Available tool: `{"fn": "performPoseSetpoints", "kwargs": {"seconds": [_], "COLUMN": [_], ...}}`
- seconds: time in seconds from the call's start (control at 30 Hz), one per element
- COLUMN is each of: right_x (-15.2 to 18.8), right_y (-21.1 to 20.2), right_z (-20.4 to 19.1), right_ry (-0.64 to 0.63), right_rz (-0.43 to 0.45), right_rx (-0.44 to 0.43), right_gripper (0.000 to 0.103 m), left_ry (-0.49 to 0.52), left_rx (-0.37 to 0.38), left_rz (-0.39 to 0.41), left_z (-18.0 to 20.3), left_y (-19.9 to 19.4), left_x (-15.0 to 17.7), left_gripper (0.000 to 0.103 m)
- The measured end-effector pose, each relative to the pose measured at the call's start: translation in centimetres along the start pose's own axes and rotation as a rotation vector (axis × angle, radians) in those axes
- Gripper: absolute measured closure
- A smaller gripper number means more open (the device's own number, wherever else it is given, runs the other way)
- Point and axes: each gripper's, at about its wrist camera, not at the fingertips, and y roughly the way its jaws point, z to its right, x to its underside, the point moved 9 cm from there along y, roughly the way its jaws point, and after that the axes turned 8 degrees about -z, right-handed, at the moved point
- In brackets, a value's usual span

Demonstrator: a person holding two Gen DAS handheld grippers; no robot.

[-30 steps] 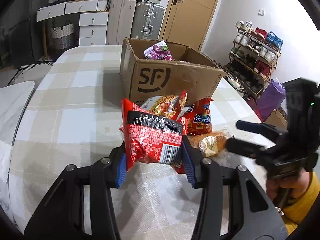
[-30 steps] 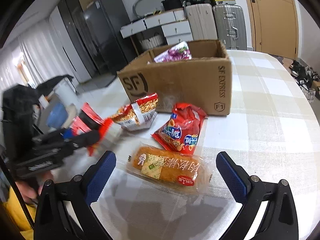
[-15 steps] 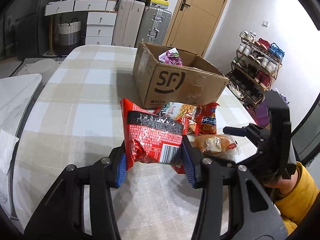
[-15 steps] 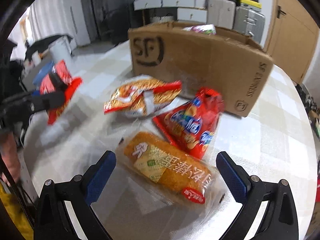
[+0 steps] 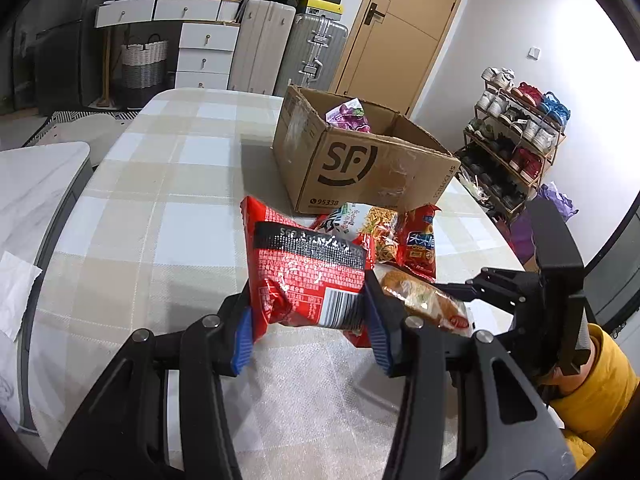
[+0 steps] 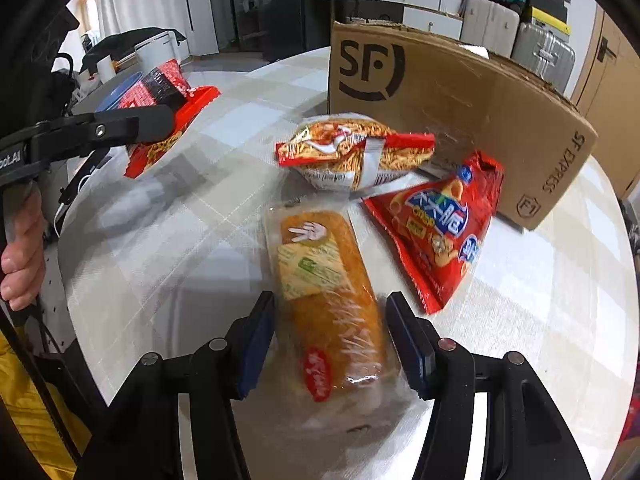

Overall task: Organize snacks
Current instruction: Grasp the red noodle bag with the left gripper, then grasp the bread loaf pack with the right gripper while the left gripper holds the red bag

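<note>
My left gripper [image 5: 310,330] is shut on a red noodle packet [image 5: 306,270] and holds it above the table; the packet also shows in the right wrist view [image 6: 168,100]. My right gripper [image 6: 330,342] has its pads around a wrapped bread loaf [image 6: 324,284] that lies on the table, touching or nearly touching its sides. The loaf also shows in the left wrist view [image 5: 420,298]. An orange noodle snack bag [image 6: 356,156] and a red crisps bag [image 6: 440,228] lie before the SF cardboard box [image 5: 360,168], which holds a purple packet [image 5: 348,116].
The checked tablecloth [image 5: 180,184] covers a rounded table. The box [image 6: 460,92] stands close behind the snacks. White paper [image 5: 16,292] lies at the left table edge. Suitcases, drawers and a shoe rack [image 5: 516,136] stand beyond.
My right gripper has moved forward and narrowed from wide open to around the bread loaf. My left gripper keeps hold of the red packet and has drawn back a little from the box.
</note>
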Motion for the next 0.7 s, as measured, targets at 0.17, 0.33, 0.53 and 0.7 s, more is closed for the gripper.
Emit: {"fn": "performPoseSetpoints", "kwargs": {"seconds": [0.17,0.33,0.53,0.7], "right_x": [-1.1,-1.3,-2.0,-3.1], "right_y": [0.6,-0.5,-5.7,-10.6], "right_z": [-0.7,-0.7,0.7,1.6], "right_ry": [-0.012,0.044,0.134,0.179], "right_rz": [0.015,0.063,0.209,0.324], "right_rx": [-0.026,-0.079,-0.151,-0.198], "right_gripper": [0.064,0.065,0.065,0.065], "left_ry": [0.003,0.004,0.021,0.045], "left_rx": [-0.002,-0.004,-0.009,-0.023], "left_rz": [-0.004,0.0,0.016,0.03], "left_z": [0.0,0.0,1.0,2.4], "left_y": [-0.1,-0.2,-1.2,-2.5], "left_x": [0.1,0.0,-0.5,-1.4], "left_gripper": [0.059,0.059,0.059,0.059]}}
